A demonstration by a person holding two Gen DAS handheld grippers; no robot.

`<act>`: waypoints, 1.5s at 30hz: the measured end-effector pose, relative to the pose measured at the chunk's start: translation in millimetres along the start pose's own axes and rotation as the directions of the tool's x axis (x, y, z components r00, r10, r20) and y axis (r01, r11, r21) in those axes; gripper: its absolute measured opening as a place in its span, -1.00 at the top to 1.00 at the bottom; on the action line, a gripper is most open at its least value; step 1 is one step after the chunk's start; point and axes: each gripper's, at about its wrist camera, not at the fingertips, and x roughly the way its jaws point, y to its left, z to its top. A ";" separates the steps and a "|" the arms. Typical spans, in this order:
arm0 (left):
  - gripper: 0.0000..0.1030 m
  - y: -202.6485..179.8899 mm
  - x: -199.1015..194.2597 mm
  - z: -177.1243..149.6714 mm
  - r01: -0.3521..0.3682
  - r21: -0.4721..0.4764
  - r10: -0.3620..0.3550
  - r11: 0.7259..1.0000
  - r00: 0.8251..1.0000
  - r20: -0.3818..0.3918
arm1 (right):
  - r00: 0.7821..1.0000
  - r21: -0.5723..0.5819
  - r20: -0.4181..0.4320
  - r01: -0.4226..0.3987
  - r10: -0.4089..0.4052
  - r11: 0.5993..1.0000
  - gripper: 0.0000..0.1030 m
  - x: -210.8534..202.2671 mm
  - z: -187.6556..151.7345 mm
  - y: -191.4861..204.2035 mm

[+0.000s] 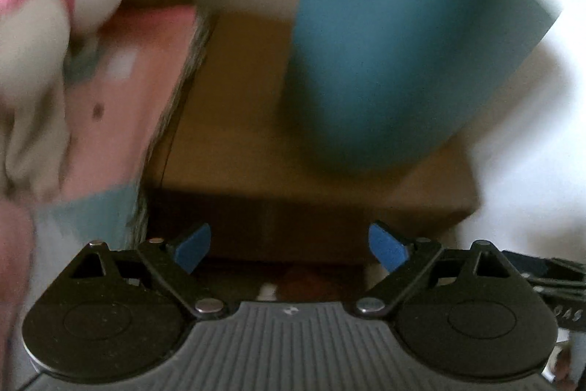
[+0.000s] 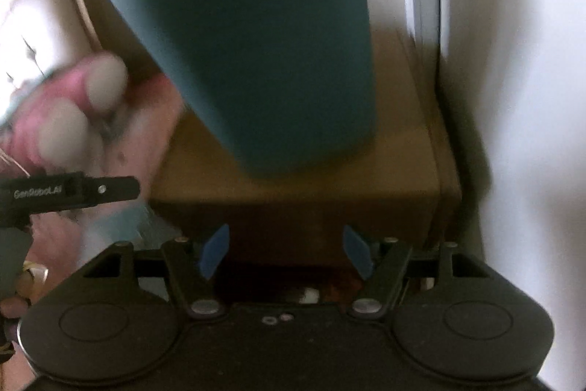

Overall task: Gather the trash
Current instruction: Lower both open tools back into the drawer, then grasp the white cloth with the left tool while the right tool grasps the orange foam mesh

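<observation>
A: Where is the bin?

B: The teal bin [image 1: 370, 61] stands on the brown stand [image 1: 256, 152], toward its far right part. In the right wrist view the bin [image 2: 263, 61] takes the middle of the stand [image 2: 403, 134], and a white wall [image 2: 512, 98] is just beside the stand on the right.

A: And the grippers?

B: The left gripper [image 1: 289, 244] is released; its blue pads [image 1: 192, 246] are wide apart and nothing is between them. It hangs before the near edge of the stand. The right gripper [image 2: 285, 253] is released too, its pads [image 2: 214, 253] apart and holding nothing, also at the near edge.

A: What is on the left?

B: A pink bed [image 1: 128, 90] lies against the left edge of the stand. On it sits a pink and white soft toy [image 1: 55, 24], very blurred. In the right wrist view the toy [image 2: 80, 105] shows again, with the black body of the left gripper below it.

A: Any trash?

B: The pictures are too blurred to tell.
</observation>
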 end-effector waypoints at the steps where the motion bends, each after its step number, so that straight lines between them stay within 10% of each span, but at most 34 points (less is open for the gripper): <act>1: -0.82 4.5 13.8 -12.8 -0.010 0.002 0.010 1.000 1.000 -0.016 | 1.000 0.008 -0.020 0.004 -0.004 1.000 -0.33 15.8 -11.1 -5.0; 16: -0.82 62.0 224.4 -224.6 -0.124 0.044 0.132 0.991 0.953 -0.271 | 0.970 -0.079 -0.240 0.013 -0.032 0.997 -0.33 240.2 -178.0 -56.2; 29: -0.81 107.1 356.0 -317.3 -0.175 0.045 0.178 0.984 0.902 -0.393 | 0.911 -0.190 -0.401 0.018 -0.094 0.982 -0.32 389.0 -270.4 -81.3; 45: 0.28 136.0 418.4 -353.8 -0.165 0.000 0.145 0.986 0.864 -0.482 | 0.911 -0.290 -0.383 0.038 -0.152 0.956 -0.30 447.7 -303.1 -89.1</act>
